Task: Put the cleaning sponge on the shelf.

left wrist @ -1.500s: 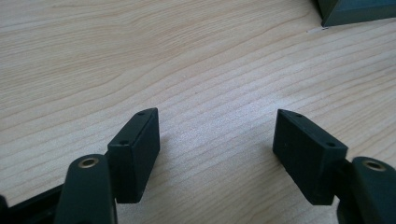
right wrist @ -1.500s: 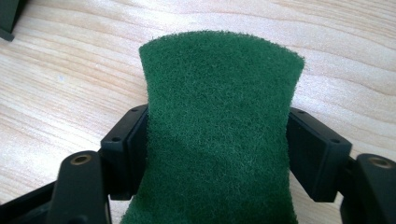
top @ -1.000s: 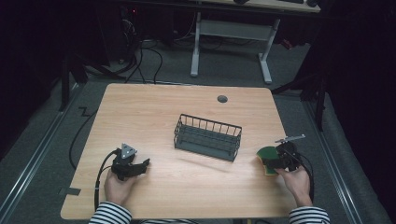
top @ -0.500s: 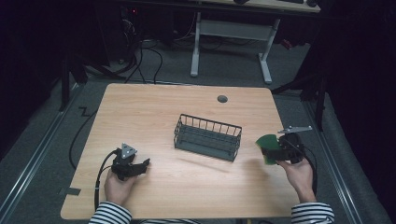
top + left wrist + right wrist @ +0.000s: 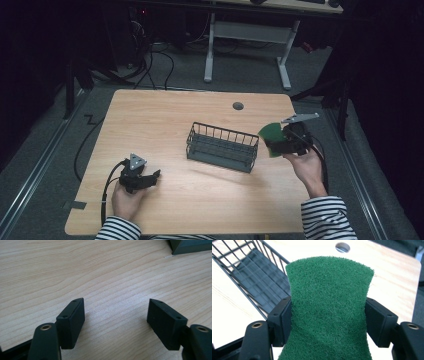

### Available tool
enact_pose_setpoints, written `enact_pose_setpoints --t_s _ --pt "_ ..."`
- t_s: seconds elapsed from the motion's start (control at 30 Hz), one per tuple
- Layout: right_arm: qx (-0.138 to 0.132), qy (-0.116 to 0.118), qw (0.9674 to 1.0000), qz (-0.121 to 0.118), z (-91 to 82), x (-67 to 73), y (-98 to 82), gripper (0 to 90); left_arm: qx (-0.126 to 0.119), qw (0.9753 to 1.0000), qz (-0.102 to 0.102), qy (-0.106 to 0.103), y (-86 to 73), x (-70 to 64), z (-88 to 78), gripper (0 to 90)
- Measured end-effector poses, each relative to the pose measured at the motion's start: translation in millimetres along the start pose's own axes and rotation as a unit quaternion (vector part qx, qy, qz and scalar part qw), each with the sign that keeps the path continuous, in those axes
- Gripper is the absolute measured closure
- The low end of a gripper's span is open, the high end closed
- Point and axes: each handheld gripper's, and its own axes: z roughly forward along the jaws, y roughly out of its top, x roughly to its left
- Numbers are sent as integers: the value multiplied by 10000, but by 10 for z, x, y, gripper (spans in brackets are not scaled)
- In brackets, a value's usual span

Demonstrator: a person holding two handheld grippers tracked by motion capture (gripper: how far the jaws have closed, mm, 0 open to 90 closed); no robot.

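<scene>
A green scouring sponge (image 5: pixel 271 138) (image 5: pixel 328 310) is pinched between the pads of my right gripper (image 5: pixel 280 142) (image 5: pixel 328 320), which is shut on it and holds it in the air just right of a dark wire basket (image 5: pixel 222 146) (image 5: pixel 249 275). The sponge's sides bow inward where the jaws press. The basket stands in the middle of the wooden table (image 5: pixel 165 115) with nothing in it. My left gripper (image 5: pixel 150 179) (image 5: pixel 116 317) lies on the table at the near left, open, with bare wood between its fingers.
A round cable hole (image 5: pixel 238 106) (image 5: pixel 342 247) sits in the table behind the basket. The table's right edge runs close to my right hand (image 5: pixel 307 167). A corner of the basket (image 5: pixel 190 246) shows ahead of the left gripper. A desk frame (image 5: pixel 245 45) stands beyond the table.
My right gripper has lifted the sponge off the table and carried it up and toward the basket's right end. The left gripper has not moved.
</scene>
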Motion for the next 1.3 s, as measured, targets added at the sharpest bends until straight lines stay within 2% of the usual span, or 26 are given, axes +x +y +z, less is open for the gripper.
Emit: enact_pose_setpoints --t_s 0.13,0.5,0.8,1.3 --pt "-78 62 9997 -209 66 122 165 310 0 10000 -3 -3 0 1 0 308" --pt "40 157 9982 -571 367 365 443 308 -2 10000 -14 -21 0 6 -1 308" --pt "251 70 9959 -870 655 524 509 307 -4 10000 -20 -25 0 9 -1 307" --pt "402 68 9942 -998 836 643 477 305 -2 10000 -24 -35 2 11 2 304"
